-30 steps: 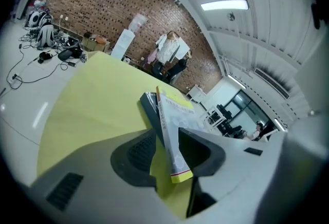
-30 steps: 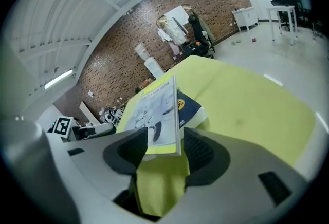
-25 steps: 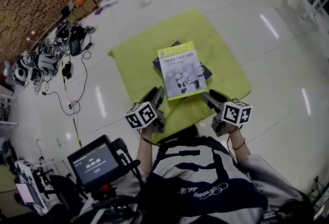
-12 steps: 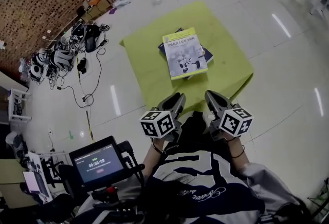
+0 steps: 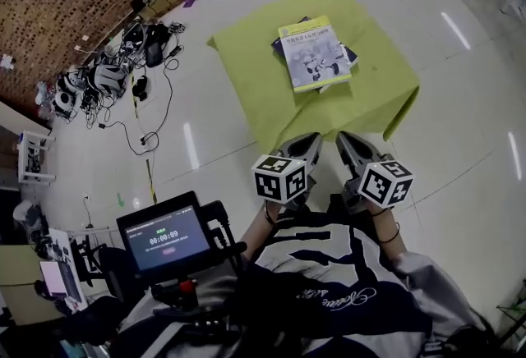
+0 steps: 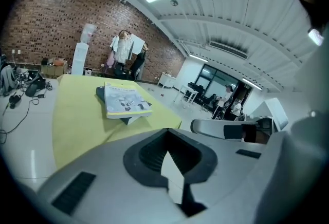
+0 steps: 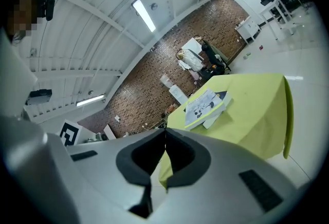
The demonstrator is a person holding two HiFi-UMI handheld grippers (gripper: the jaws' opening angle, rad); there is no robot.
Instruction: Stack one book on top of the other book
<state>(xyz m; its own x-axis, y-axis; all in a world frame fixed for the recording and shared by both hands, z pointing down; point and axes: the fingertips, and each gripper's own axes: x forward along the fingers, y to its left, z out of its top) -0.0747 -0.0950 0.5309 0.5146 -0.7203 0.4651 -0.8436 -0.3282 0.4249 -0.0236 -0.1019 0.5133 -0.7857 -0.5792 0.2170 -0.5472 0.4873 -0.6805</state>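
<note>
The pale book (image 5: 314, 52) is lying slightly skewed on the dark book (image 5: 349, 56), upper centre of the head view, on the green table (image 5: 246, 94). The left gripper (image 5: 306, 143) and right gripper (image 5: 345, 141) are hanging at lower centre, jaws together on nothing. The step appears to be withdrawal: retreat while staying clear of the cloth's near edge. Compared with the earlier frame, both grippers are sitting well back from the book they were flanking, and their jaws have just been closing, empty.
</note>
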